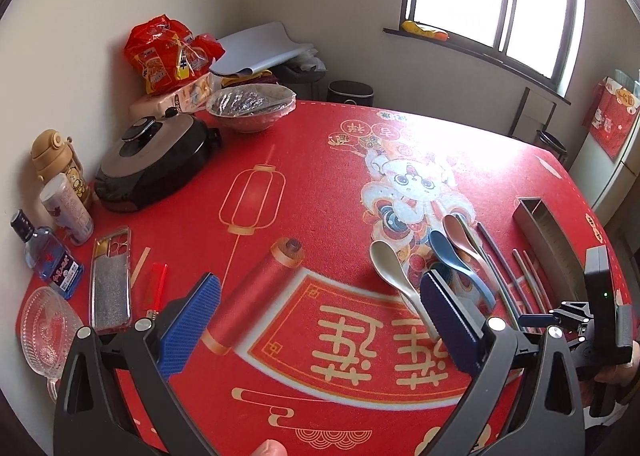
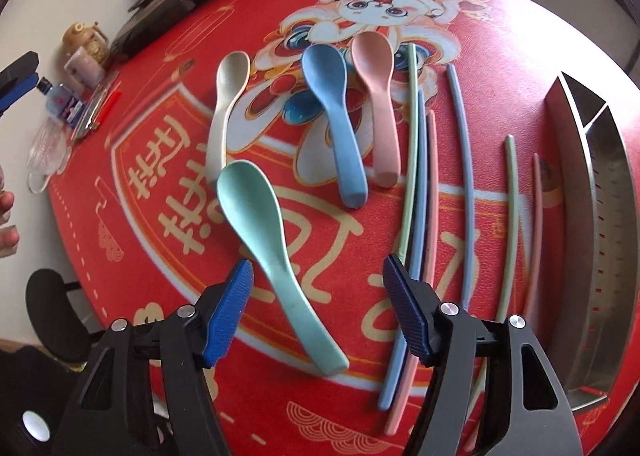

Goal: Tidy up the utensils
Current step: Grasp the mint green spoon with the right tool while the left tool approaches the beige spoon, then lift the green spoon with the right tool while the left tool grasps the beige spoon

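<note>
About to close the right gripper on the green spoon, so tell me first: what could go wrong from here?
1. The right gripper straddles the green spoon at its narrow, slanted handle; the fingers could pinch it off-centre and twist it.
2. The right finger hangs over the chopsticks; coming down could snag or scatter them.
3. The metal holder sits near the table edge; a hard drop-in might nudge it.

Both arms reach forward side by side. The left gripper (image 1: pixel 316 312) hangs with its blue-padded jaws spread wide; the right gripper (image 2: pixel 318 308) likewise gapes, tilted down, clasping nothing.
</note>
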`<state>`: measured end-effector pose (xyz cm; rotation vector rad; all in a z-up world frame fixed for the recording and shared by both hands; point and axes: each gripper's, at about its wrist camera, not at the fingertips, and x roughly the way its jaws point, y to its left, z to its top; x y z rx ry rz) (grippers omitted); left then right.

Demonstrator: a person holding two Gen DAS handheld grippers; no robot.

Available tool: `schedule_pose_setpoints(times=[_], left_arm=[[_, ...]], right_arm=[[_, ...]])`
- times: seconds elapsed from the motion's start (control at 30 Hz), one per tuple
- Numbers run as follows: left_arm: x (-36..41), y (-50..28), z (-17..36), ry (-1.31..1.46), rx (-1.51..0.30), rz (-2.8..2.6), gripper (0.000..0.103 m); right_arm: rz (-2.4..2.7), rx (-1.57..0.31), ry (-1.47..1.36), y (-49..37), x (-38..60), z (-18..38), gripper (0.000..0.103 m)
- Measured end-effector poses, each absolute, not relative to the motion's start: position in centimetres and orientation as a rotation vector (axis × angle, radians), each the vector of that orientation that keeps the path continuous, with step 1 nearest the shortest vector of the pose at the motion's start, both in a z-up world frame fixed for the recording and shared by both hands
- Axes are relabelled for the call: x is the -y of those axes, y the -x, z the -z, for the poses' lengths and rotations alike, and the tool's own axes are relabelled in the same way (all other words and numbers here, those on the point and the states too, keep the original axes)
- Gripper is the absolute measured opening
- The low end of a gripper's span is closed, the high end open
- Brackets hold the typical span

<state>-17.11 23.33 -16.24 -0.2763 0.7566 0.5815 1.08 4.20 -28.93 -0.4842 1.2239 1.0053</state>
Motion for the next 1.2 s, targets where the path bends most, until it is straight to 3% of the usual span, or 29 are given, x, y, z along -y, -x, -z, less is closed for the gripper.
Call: schedule_pose_setpoints(times=[0.1, 0.17, 0.43, 0.77, 0.8, 0.87, 0.97, 1.1, 1.2], left_arm=[[-23.5, 17.0, 16.8, 0.286, -0.770, -0.574, 0.098], [-23.5, 16.9, 17.3, 0.288, -0.787, -0.586, 0.098], [-23.8, 16.7, 18.9, 0.377, -0.819, -0.539, 0.098], [-23.1, 16.0, 20.3, 0.400, -0.840, -0.494, 0.096], [-23.1, 16.0, 20.5, 0.407, -0.846, -0.484, 0.094], [-23.1, 15.8, 21.0, 0.428, -0.860, -0.460, 0.082], [-23.1, 15.8, 21.6, 0.443, -0.877, -0.459, 0.068], [-23.1, 15.7, 21.9, 0.451, -0.881, -0.456, 0.045], [-22.7, 15.5, 22.0, 0.449, -0.888, -0.441, 0.041]], right_arm=[[-1.024, -1.242, 0.492, -0.7, -4.4, 29.5, 0.064], [-1.041, -1.256, 0.501, -0.4, -4.6, 29.8, 0.057], [-1.066, -1.262, 0.559, 0.3, -5.3, 30.3, 0.046], [-1.088, -1.125, 0.745, 2.2, -6.1, 30.5, 0.046], [-1.089, -1.128, 0.740, 2.2, -6.0, 30.4, 0.046], [-1.081, -1.137, 0.715, 1.8, -5.8, 30.3, 0.031], [-1.066, -1.150, 0.685, 1.3, -5.4, 30.1, 0.023], [-1.084, -1.156, 0.670, 1.3, -5.1, 30.0, 0.018], [-1.088, -1.170, 0.666, 1.6, -5.4, 30.2, 0.018]])
